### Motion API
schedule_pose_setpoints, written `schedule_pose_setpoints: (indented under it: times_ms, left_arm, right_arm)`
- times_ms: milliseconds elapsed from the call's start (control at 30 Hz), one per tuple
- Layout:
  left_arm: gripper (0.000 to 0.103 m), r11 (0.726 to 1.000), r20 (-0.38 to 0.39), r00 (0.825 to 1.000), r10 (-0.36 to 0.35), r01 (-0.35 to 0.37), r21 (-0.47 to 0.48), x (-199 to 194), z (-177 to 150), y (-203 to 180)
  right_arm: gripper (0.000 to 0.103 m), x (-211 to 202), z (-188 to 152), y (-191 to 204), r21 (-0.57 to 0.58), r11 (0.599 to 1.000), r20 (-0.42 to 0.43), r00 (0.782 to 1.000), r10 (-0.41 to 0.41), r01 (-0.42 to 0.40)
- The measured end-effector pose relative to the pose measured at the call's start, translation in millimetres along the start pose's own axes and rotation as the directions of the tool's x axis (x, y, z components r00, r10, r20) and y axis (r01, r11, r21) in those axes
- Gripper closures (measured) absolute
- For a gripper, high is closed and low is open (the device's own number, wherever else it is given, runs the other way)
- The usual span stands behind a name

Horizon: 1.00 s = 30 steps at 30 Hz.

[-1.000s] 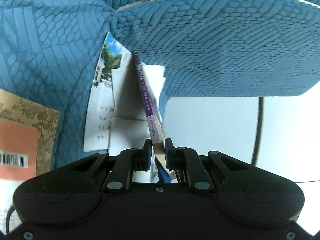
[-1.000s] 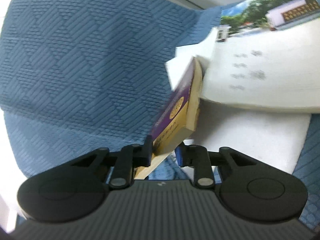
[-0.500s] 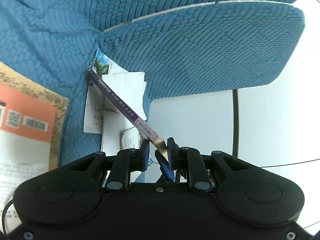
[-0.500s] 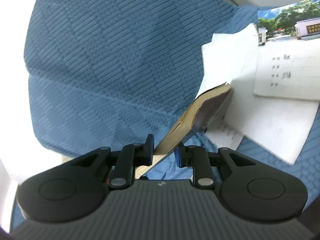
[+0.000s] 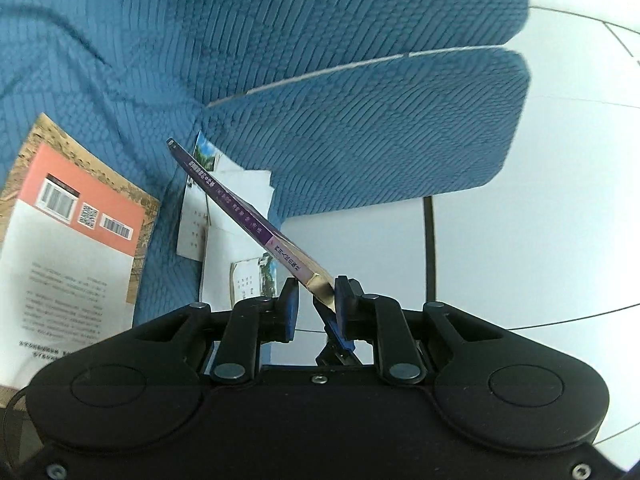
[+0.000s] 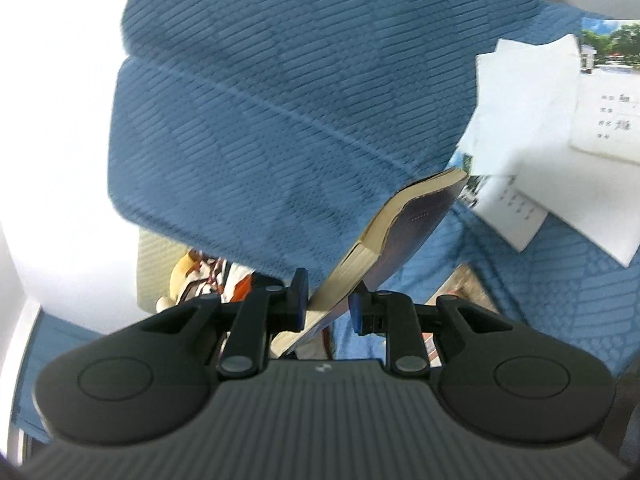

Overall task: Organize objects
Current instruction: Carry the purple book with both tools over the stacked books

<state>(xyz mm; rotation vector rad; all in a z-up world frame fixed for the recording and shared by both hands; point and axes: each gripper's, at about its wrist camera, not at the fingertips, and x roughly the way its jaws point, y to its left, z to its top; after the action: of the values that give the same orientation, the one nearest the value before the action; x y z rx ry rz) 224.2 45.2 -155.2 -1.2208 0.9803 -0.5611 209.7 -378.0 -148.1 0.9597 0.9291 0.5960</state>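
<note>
In the left wrist view, your left gripper [image 5: 316,306] has a corner of the purple book [image 5: 240,208] between narrow jaws. The book leans on one pad and a gap shows at the other, so you probably only prop it. It hangs clear above the blue sofa [image 5: 340,120]. Beneath it loose papers [image 5: 236,216] lie scattered on the seat, and an orange-backed book [image 5: 76,248] lies flat beside them.

In the right wrist view, your right gripper [image 6: 328,304] clamps the same book's page edge, cover sagging open. This view is blurred, so the grip looks firm but is hard to confirm. One book is lifted; nothing looks tidied, and the papers and other book remain.
</note>
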Motion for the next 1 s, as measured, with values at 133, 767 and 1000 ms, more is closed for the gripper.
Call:
schedule_pose_setpoints:
  times_ms: [133, 767, 1000]
  left_arm:
    - [0.086, 1.000, 0.032, 0.999, -0.018, 0.017, 0.012, -26, -9, -7]
    - [0.086, 0.999, 0.088, 0.996, 0.036, -0.035, -0.007, -63, -36, 41]
    - [0.086, 0.997, 0.082, 0.994, 0.072, -0.071, -0.010, -62, -42, 67]
  right_arm:
    - [0.079, -4, -8, 17, -0.020, 1.000, -0.025, 1.000, 0.011, -0.011]
    - [0.078, 10, -53, 6, -0.075, 0.997, -0.105, 0.994, 0.001, -0.009]
    - [0.078, 20, -70, -13, -0.088, 0.996, -0.121, 0.992, -0.032, 0.021]
